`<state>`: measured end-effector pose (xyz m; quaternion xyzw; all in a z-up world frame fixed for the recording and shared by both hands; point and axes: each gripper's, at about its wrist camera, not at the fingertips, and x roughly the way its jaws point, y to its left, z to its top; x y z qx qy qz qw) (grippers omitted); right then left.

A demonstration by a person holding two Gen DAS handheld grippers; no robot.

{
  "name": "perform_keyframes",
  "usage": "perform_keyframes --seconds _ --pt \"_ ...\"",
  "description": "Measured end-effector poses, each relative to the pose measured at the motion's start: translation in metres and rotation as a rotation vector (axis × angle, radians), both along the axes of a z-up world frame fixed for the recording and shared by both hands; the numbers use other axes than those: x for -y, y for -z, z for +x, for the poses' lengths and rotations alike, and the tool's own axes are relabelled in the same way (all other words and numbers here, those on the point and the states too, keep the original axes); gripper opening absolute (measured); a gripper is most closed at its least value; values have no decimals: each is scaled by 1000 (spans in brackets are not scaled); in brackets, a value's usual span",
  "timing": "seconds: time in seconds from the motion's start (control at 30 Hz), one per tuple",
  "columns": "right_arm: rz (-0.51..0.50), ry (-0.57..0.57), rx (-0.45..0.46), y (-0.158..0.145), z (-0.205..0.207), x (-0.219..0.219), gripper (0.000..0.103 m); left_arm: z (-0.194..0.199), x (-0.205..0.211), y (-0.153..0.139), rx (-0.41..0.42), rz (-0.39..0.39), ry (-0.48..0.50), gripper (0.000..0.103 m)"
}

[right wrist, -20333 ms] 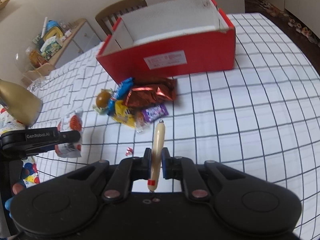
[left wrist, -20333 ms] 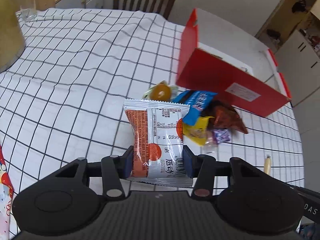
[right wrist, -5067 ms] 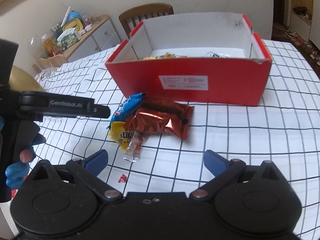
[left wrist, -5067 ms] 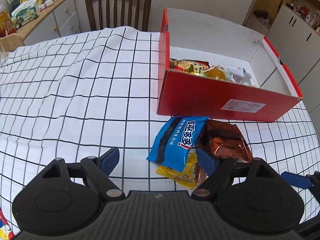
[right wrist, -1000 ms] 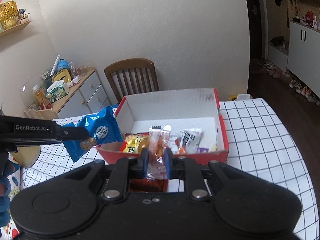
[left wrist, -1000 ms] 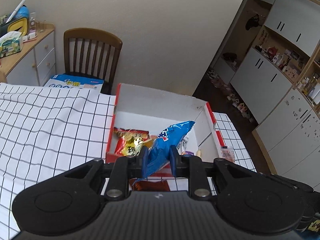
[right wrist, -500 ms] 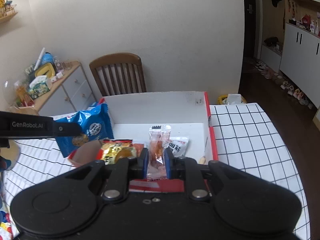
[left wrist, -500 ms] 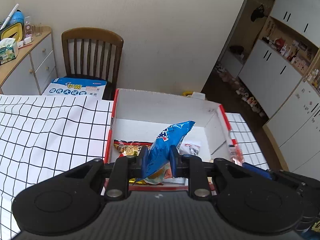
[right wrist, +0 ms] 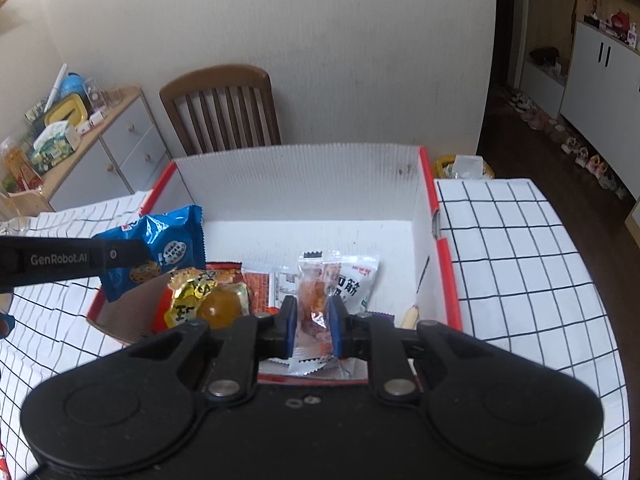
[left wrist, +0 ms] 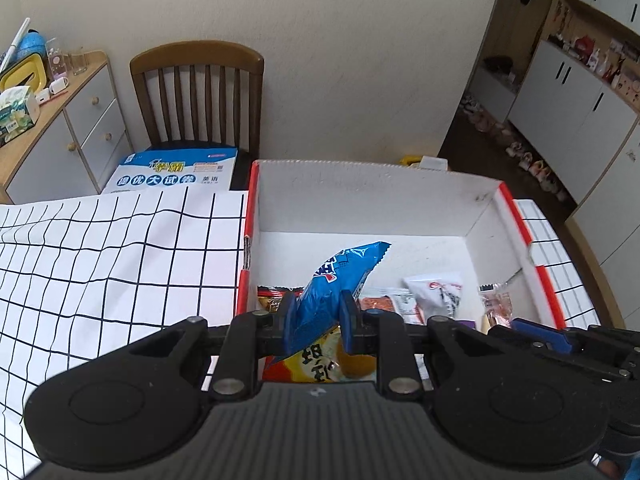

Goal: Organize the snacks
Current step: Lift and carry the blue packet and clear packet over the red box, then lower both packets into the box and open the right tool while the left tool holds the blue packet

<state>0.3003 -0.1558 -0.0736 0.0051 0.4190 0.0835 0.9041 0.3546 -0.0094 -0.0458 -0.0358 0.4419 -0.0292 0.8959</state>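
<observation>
Blue cookie packet (left wrist: 335,284) sits pinched between the closed left gripper (left wrist: 316,320) jaws, and a clear candy packet (right wrist: 315,304) between the closed right gripper (right wrist: 311,330) jaws, both above the red box (right wrist: 447,280).

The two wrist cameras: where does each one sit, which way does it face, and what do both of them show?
Left wrist view: sits on the left tool, looks forward and down into the red cardboard box with white inside; its black fingers pinch a blue snack packet.
Right wrist view: sits on the right tool, facing the same box; it pinches a clear packet with reddish snack.
Shared: box, wooden chair, blue packet; each view also shows the other tool.
</observation>
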Motion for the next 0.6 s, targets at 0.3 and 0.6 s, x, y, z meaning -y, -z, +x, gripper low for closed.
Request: perform_keyframes --seconds 0.3,0.6 --pt "21 -16 -42 13 14 -10 15 11 5 17 -28 36 8 21" --pt "9 -14 -82 25 19 -17 16 18 7 28 -72 36 16 21"
